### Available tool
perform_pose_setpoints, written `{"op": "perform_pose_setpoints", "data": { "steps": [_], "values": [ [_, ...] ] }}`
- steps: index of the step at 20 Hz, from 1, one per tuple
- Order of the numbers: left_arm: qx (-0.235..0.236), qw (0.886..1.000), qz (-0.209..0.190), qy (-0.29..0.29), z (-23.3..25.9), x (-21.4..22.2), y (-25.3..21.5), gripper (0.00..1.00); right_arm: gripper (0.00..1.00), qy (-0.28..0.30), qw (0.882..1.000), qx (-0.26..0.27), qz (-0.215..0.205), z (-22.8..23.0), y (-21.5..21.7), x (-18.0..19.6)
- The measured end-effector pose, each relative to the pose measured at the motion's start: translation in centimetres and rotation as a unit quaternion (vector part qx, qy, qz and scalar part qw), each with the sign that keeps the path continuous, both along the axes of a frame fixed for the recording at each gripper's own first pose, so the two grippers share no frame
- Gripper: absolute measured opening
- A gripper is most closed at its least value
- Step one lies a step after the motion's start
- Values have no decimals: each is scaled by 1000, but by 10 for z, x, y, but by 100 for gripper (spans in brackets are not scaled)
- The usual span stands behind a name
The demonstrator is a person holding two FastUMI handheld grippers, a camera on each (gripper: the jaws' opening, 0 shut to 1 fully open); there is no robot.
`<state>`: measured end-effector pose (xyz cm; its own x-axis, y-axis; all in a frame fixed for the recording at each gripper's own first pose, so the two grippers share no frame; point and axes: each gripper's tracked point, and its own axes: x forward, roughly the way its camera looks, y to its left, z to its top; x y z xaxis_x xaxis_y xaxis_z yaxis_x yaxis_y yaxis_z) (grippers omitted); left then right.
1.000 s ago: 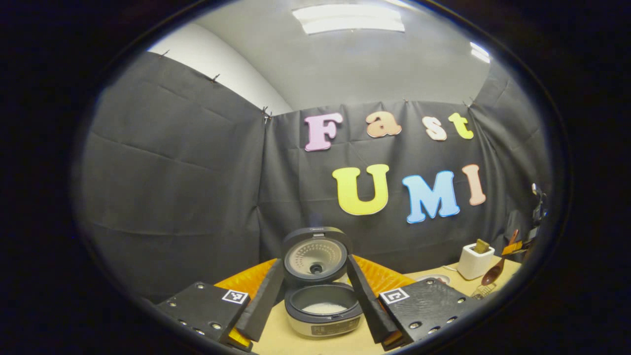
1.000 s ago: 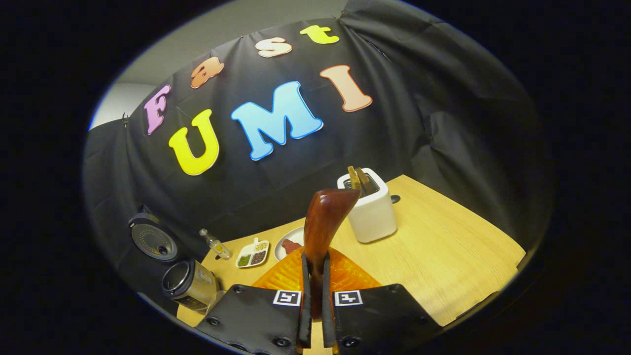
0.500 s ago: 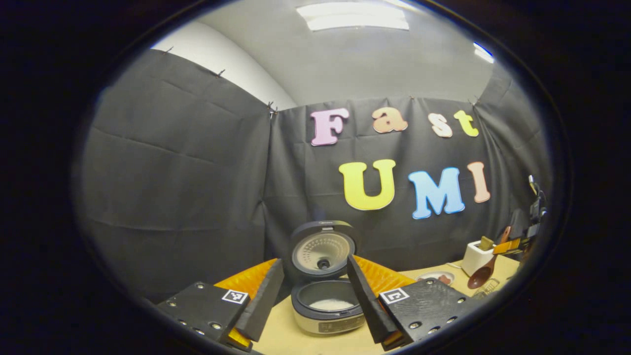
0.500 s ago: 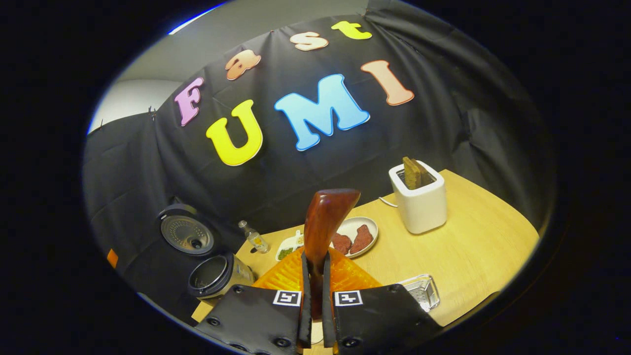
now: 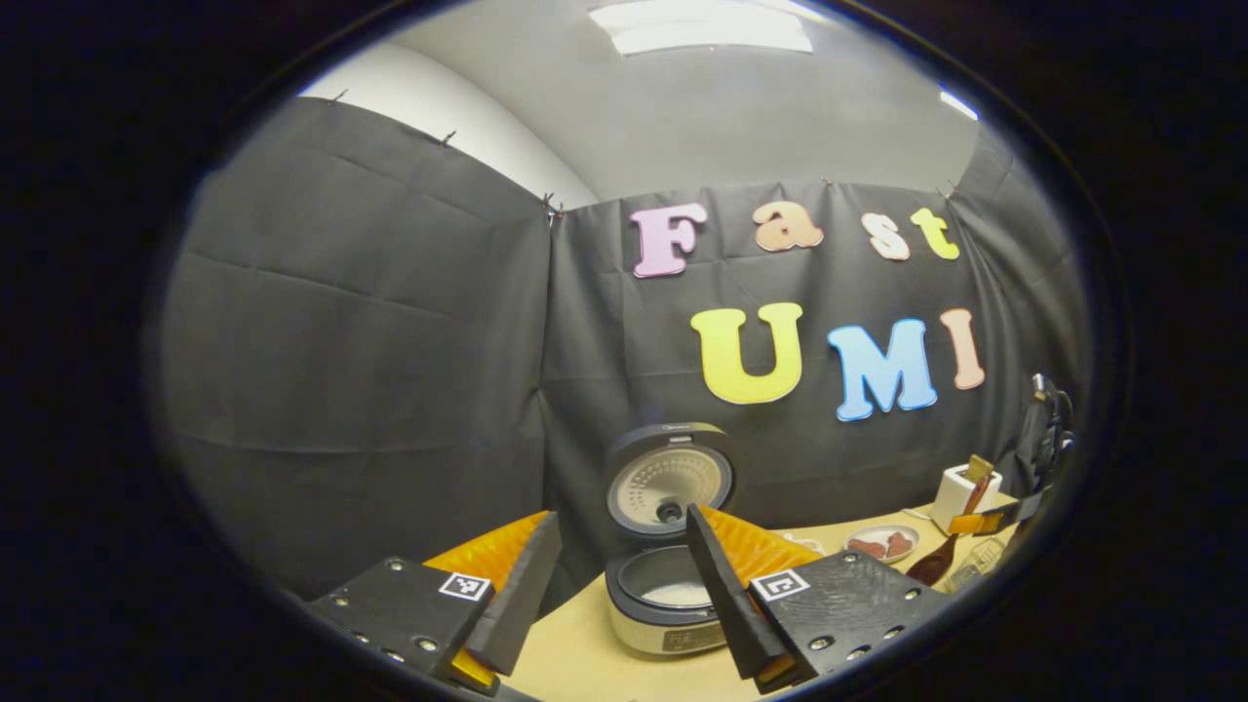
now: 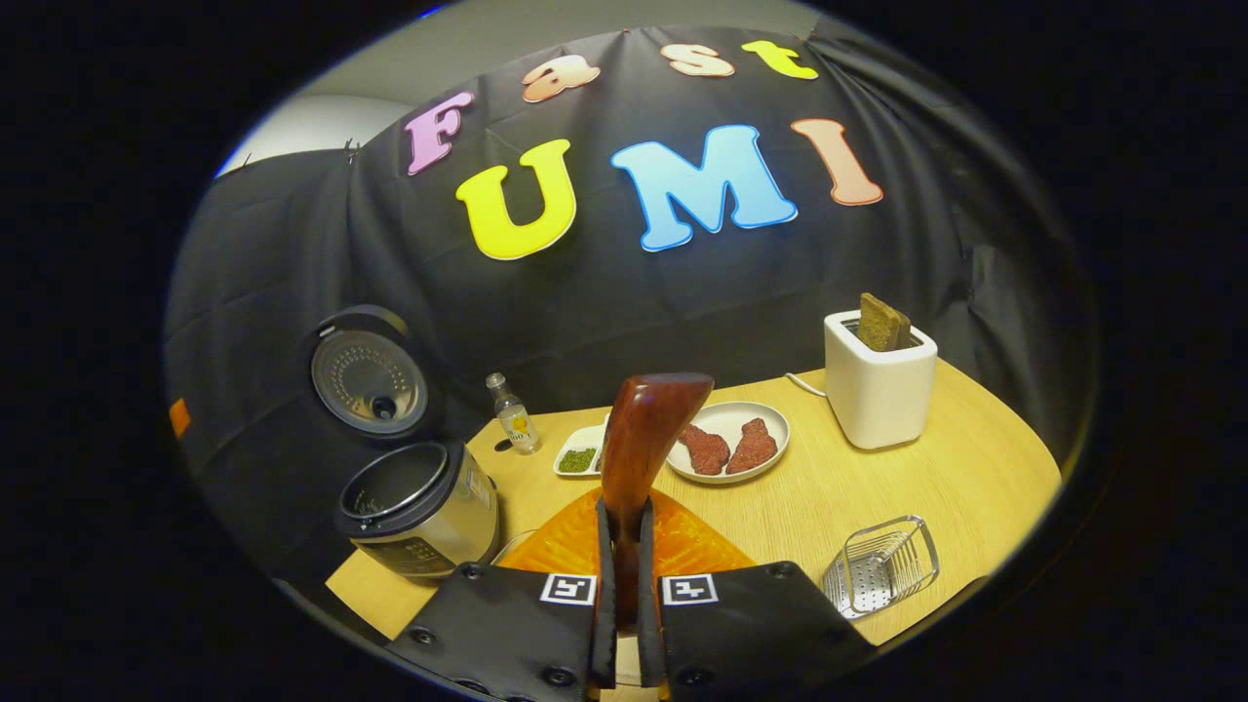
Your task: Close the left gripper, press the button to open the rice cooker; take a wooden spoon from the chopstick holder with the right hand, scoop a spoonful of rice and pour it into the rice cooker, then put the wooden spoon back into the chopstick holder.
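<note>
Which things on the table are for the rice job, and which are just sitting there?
For the job:
- rice cooker, lid open
- wooden spoon, held by the right gripper
- wire holder

Just sitting there:
- toaster
- plate of meat
- small bottle
- dish of greens

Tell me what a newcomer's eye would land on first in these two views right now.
Probably the wooden spoon, standing up dead centre in the right gripper view, pinched in the right hand-held gripper. Next, the rice cooker at the table's left corner, its lid raised and white rice in the pot, seen between the spread fingers of the left hand-held gripper. On the right stands a white toaster.
</note>
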<state>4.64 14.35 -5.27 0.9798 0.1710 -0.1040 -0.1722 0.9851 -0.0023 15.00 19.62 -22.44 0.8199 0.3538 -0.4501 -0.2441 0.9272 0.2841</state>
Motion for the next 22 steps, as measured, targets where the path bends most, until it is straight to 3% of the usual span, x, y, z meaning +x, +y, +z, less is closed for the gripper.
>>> {"op": "perform_pose_setpoints", "data": {
  "steps": [1,12,14,17,22],
  "values": [
    [1,1000,1,1,-2,0,3,80,11,-1,1000,-9,3,-6,5,0],
    [2,1000,14,11,-16,3,26,80,11,-18,993,-117,20,-59,34,-3],
    [2,1000,15,11,-16,3,26,80,7,-22,992,-119,23,-58,41,-5],
    [1,1000,14,11,-17,4,27,80,11,-12,993,-108,38,-60,56,-14],
    [-1,1000,14,8,-17,4,23,80,11,24,997,-54,45,-59,71,-26]
  ]
}}
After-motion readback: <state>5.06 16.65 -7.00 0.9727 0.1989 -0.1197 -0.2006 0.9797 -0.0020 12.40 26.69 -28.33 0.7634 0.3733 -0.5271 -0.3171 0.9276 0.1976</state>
